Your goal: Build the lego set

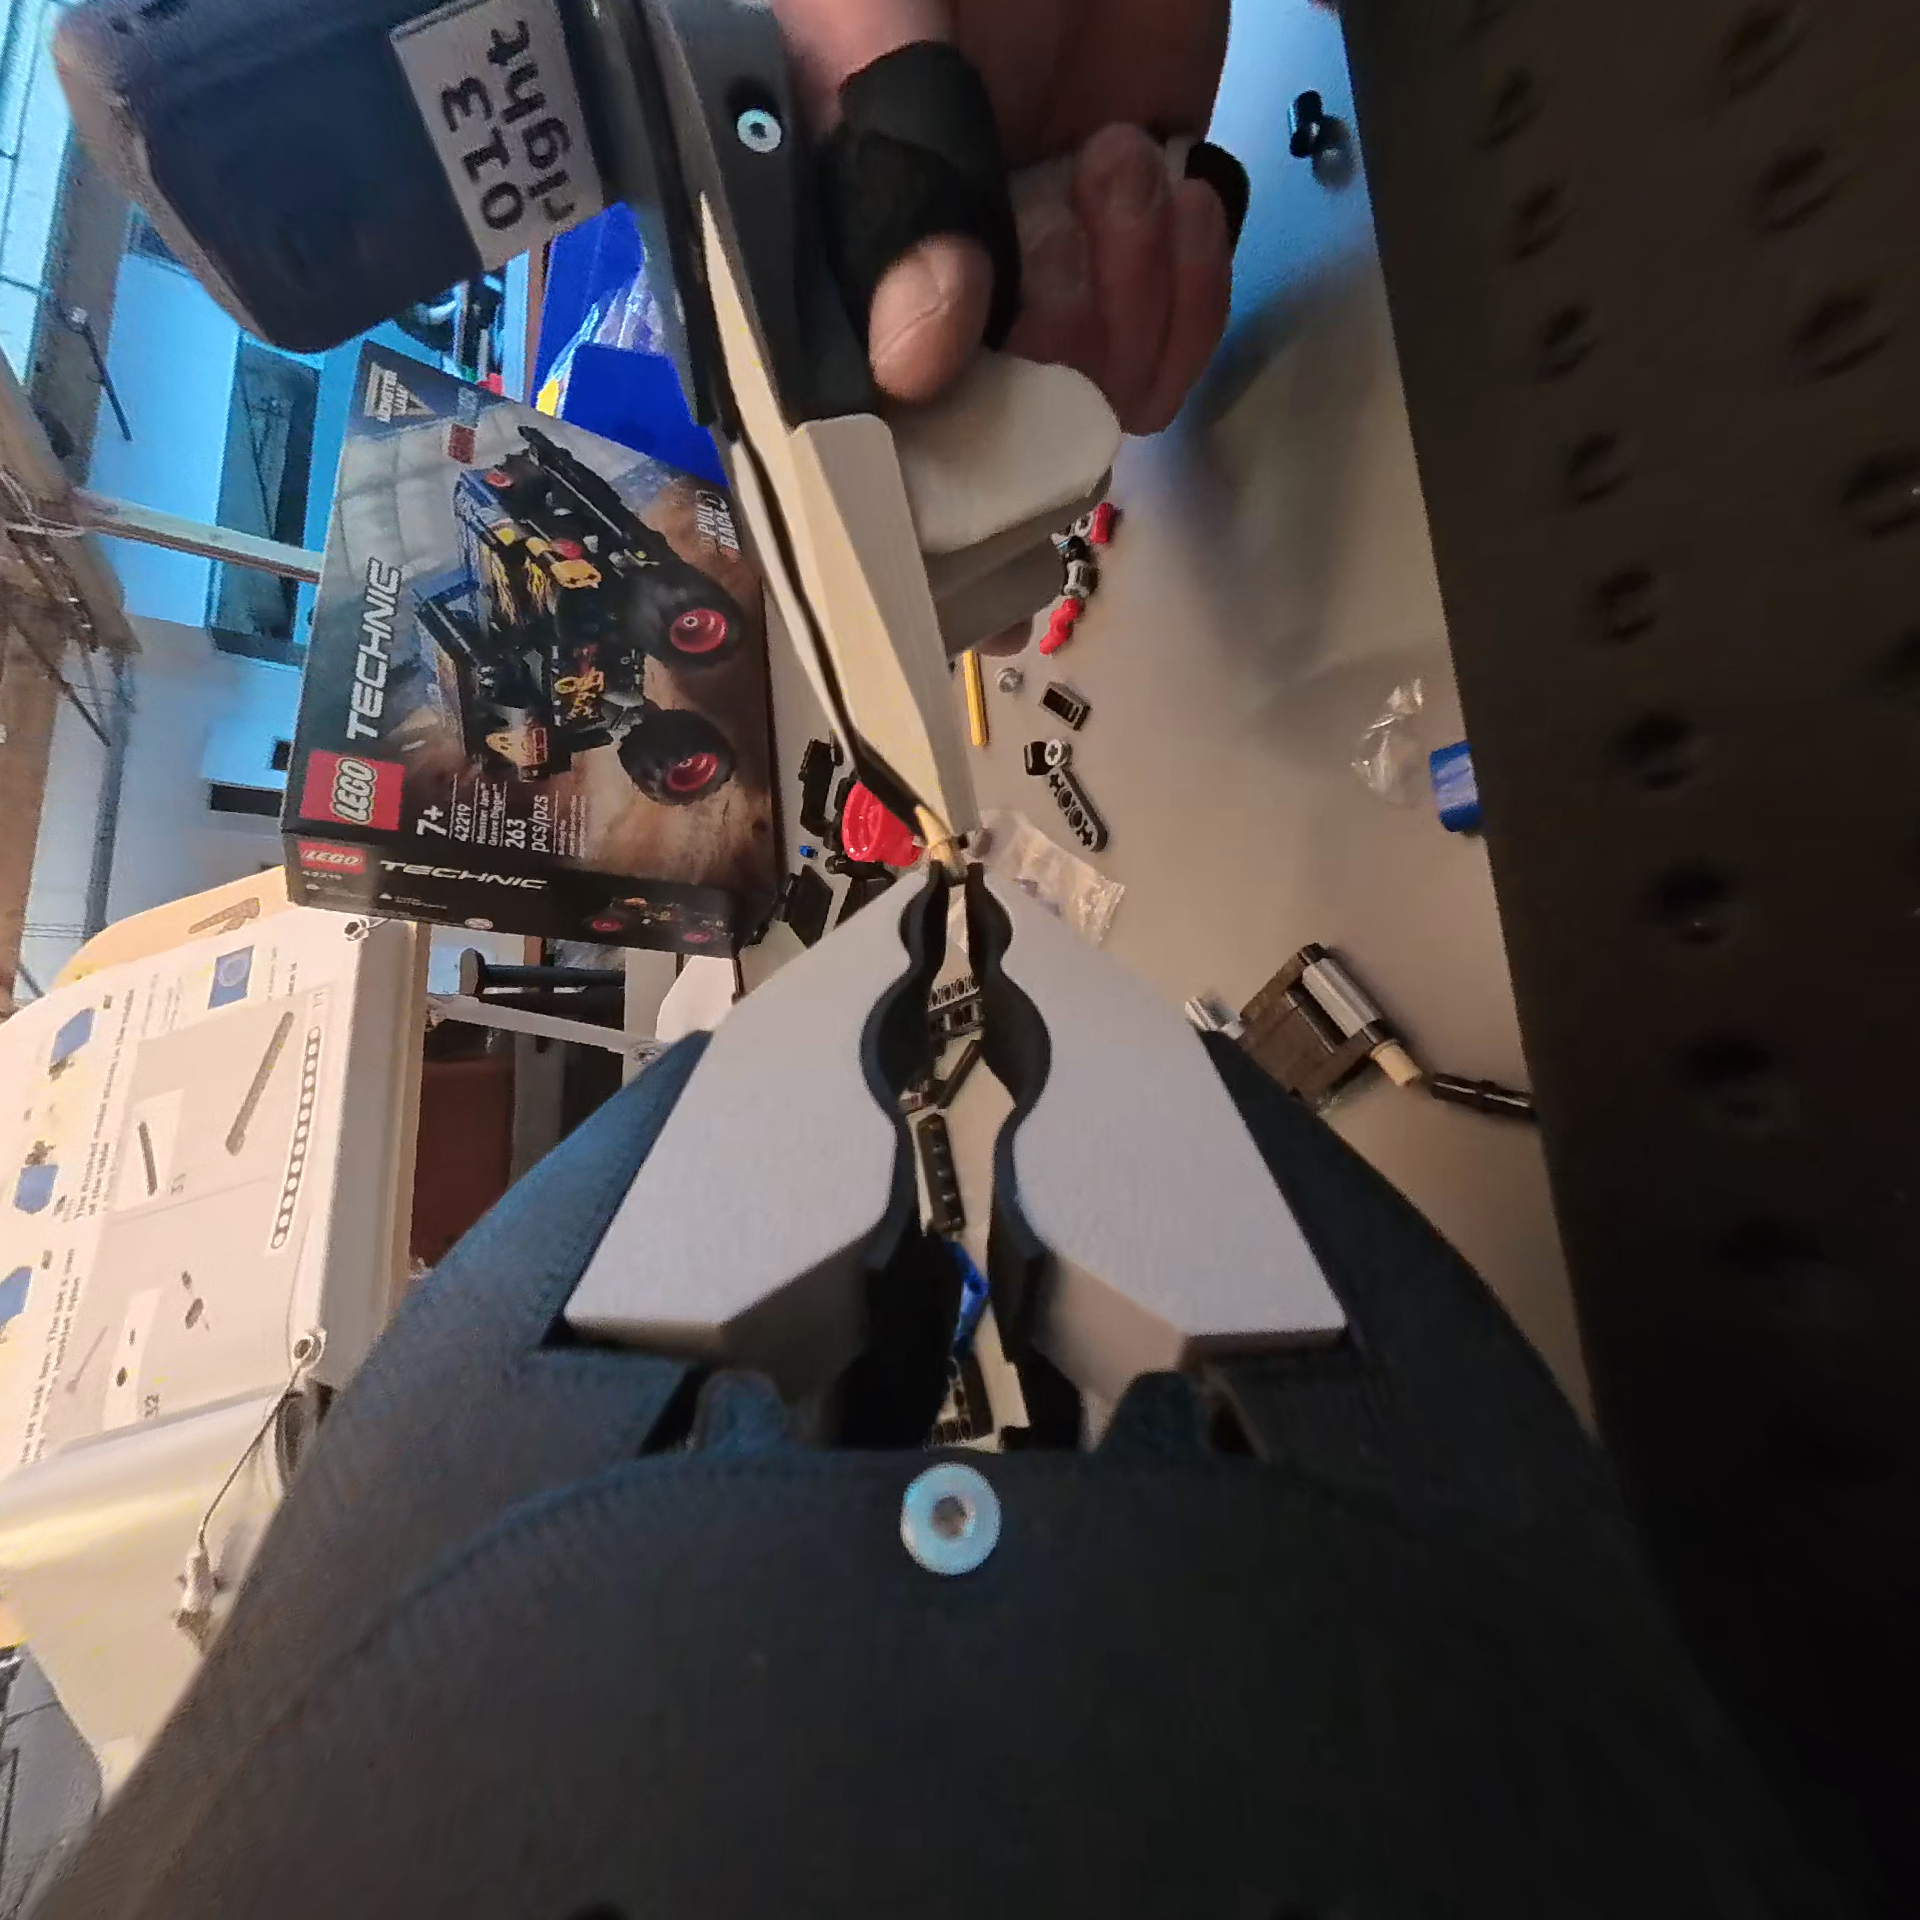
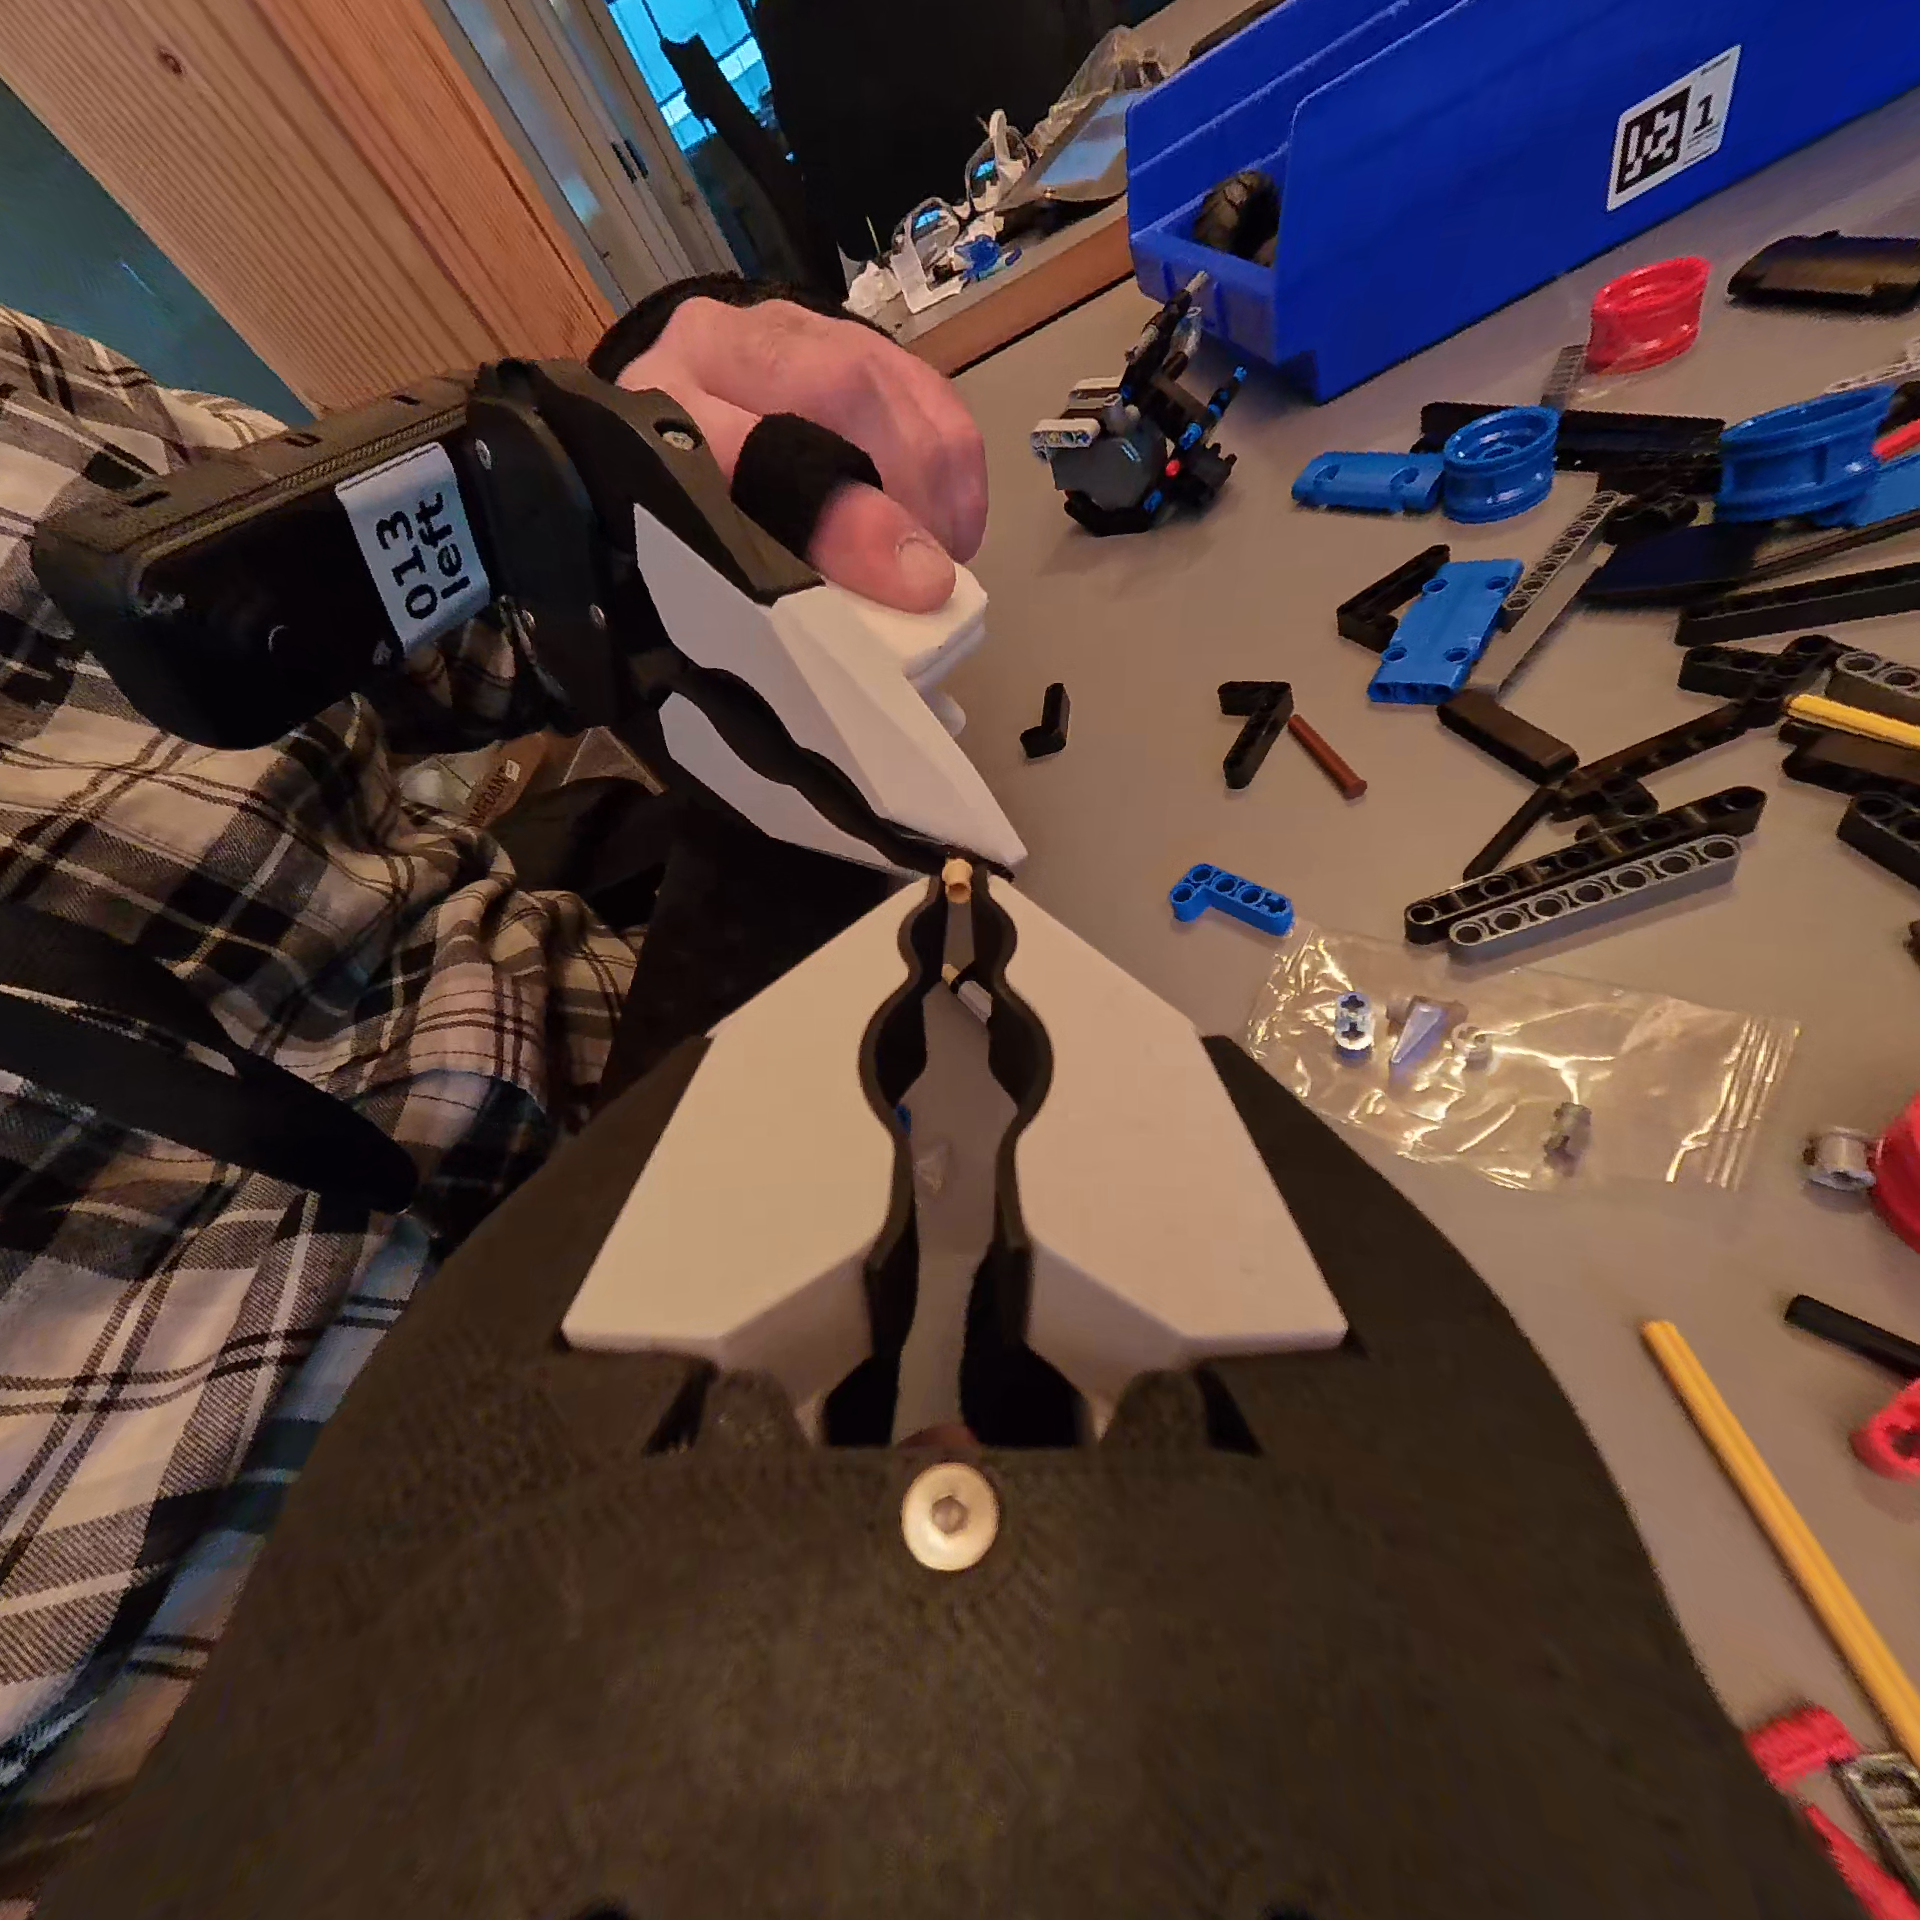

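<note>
My right gripper [image 2: 956,896] is shut on a small tan pin [image 2: 954,881], which stands out past its fingertips. My left gripper [image 2: 1000,860] comes in from the left with its jaws closed, and its tips touch the pin's end. In the left wrist view, my left gripper [image 1: 953,891] has only a thin slit between its pads. There the right gripper [image 1: 948,826] reaches down from above, and the tan pin [image 1: 940,840] sits where the two tips meet. Both are held in the air above the grey table [image 2: 1195,790].
Loose black beams [image 2: 1579,883], blue parts [image 2: 1444,629], a clear bag [image 2: 1507,1070], a yellow axle [image 2: 1787,1538] and a small assembly [image 2: 1132,447] lie on the table by a blue bin [image 2: 1455,156]. The set box [image 1: 540,665] and instruction booklet [image 1: 177,1195] stand at left.
</note>
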